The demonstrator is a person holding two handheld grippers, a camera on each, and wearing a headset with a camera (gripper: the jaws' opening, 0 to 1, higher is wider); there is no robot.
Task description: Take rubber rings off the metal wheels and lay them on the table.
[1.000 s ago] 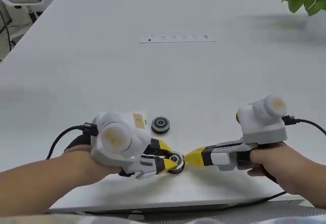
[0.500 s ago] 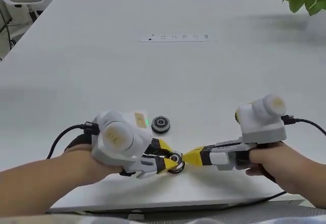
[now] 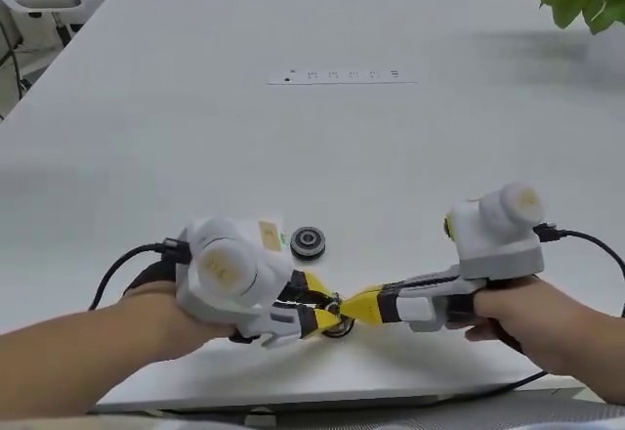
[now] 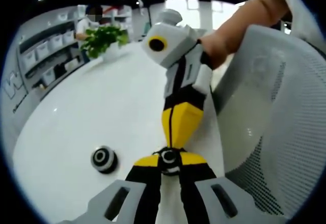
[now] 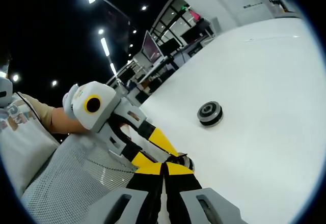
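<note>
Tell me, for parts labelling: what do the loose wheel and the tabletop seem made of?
Loose wheel: matte black outer ring, likely rubber, around a grey hub glinting like metal. Tabletop: smooth white, softly reflective, perhaps laminate.

A small metal wheel, silver hub inside a black rubber ring, sits pinched between the yellow tips of my left gripper near the front edge of the white table. A second wheel, ring on, lies flat just beyond.
</note>
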